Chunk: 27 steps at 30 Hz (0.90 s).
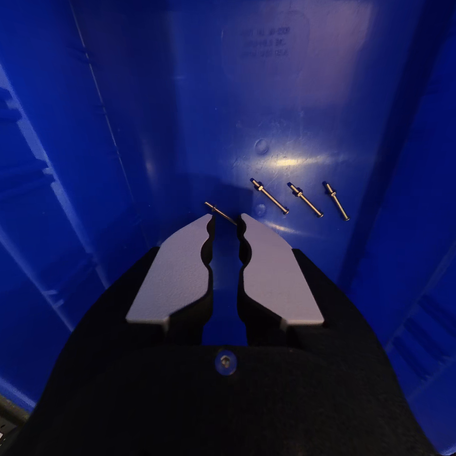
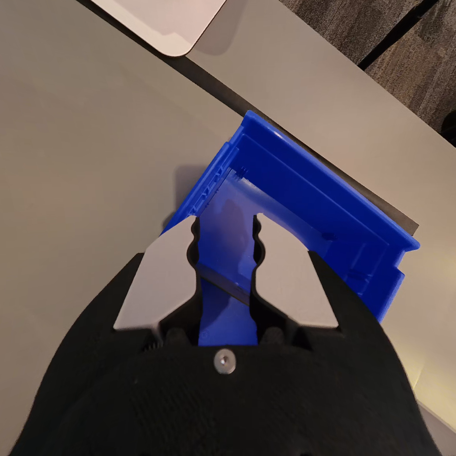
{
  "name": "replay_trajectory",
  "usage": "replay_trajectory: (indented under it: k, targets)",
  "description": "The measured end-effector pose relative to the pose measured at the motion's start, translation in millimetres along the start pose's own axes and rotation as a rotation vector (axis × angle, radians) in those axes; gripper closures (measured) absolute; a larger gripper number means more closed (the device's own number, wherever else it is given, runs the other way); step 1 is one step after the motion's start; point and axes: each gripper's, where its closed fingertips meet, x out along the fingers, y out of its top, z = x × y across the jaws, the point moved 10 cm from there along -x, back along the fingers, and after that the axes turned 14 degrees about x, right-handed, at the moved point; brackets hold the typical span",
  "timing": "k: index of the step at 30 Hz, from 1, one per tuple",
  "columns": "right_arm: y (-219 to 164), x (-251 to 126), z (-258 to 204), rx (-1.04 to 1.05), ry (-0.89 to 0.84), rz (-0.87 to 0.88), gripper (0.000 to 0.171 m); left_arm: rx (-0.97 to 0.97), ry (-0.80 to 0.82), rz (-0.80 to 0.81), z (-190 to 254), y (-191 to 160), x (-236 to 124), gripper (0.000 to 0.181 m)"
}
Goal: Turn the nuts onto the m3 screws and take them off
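In the left wrist view I look into a blue bin (image 1: 271,111). Three thin metal screws, each with a nut near its far end, lie side by side on the bin floor: one (image 1: 270,196), a second (image 1: 307,199) and a third (image 1: 336,201). Another screw with a nut (image 1: 218,211) lies just ahead of my left gripper (image 1: 226,218), its near end hidden behind the right fingertip (image 1: 246,222). The left gripper is open by a narrow gap and empty. My right gripper (image 2: 225,218) is open and empty, hovering over the blue bin (image 2: 308,187).
The bin stands on a grey table (image 2: 86,148), across a dark seam (image 2: 209,74) between two tabletops. A white flat object (image 2: 160,22) lies at the far edge. Carpet floor (image 2: 382,37) shows beyond the table. The bin's walls (image 1: 49,172) close in on both sides. My right fingertips sit around 55 cm from my left ones.
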Motion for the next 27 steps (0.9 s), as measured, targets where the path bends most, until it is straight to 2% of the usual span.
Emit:
replay_trajectory:
  k: [14, 27]
  targets:
    - [-2.0, 9.7, -2.1, -0.009, -0.004, -0.043, 0.128, 0.041, -0.005, -0.003, 5.8, 1.5, 0.4, 0.178]
    - [-3.3, 13.5, 0.2, -0.007, 0.002, -0.06, 0.128, 0.147, 0.001, -0.026, 13.2, 3.7, -0.5, 0.178]
